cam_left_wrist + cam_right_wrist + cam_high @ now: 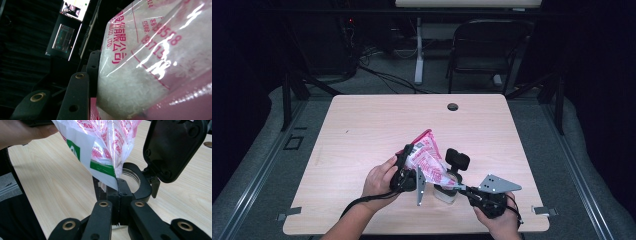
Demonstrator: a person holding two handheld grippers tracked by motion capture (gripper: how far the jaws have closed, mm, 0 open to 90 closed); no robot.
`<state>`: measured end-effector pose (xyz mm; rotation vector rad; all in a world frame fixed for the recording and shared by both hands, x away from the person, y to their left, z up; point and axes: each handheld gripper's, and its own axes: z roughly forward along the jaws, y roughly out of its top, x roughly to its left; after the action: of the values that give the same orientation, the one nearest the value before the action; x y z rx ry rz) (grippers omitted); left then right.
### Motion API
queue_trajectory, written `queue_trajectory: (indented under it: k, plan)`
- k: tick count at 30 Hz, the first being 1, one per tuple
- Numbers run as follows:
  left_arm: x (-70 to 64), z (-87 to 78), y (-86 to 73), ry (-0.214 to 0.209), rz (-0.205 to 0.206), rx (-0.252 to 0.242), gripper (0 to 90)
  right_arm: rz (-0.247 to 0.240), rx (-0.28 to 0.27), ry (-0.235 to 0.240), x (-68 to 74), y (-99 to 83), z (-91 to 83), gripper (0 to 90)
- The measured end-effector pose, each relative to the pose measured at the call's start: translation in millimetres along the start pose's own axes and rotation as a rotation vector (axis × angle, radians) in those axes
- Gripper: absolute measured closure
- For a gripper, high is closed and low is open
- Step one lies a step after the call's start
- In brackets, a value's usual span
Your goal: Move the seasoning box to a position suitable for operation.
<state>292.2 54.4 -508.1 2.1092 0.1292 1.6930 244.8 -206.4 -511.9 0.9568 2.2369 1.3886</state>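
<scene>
Tipping the bag (428, 159) over the jar (447, 192) at 6 o'clock, both grippers' jaws clamped on it; crystals could miss if my right gripper (119, 195) lets the corner drift.

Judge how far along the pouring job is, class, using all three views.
Done: the jar's black lid is flipped open. In hand: the left gripper holds the bag tilted, while the right gripper pinches its lower corner over the jar's mouth. Left: whether any white grains have fallen yet cannot be told; much remains in the bag, and the lid needs closing.
</scene>
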Motion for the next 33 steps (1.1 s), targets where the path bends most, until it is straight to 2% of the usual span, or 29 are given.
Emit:
queue_trajectory:
  k: [5, 23, 24, 25, 33]
  plan:
    - [0.2, -0.9, 1.1, -0.003, 0.008, 0.01, 67.4, 0.003, 0.003, -0.005, -2.8, -0.1, 1.7, 90.0]
    - [-2.5, -3.1, 3.2, 0.017, 0.01, -0.014, 67.4, 0.008, 0.013, -0.012, -6.0, -2.5, 3.9, 90.0]
    - [-1.8, -3.6, 3.6, 0.02, 0.023, -0.012, 67.4, 0.008, 0.013, -0.012, -6.1, -2.5, 3.8, 90.0]
    - [-2.3, -3.2, 3.7, 0.02, 0.013, -0.018, 67.4, 0.008, 0.013, -0.013, -6.3, -2.6, 3.8, 90.0]
    - [-0.9, -3.8, 5.1, 0.023, 0.03, -0.01, 67.4, 0.011, 0.013, -0.016, -7.0, -2.9, 3.8, 90.0]
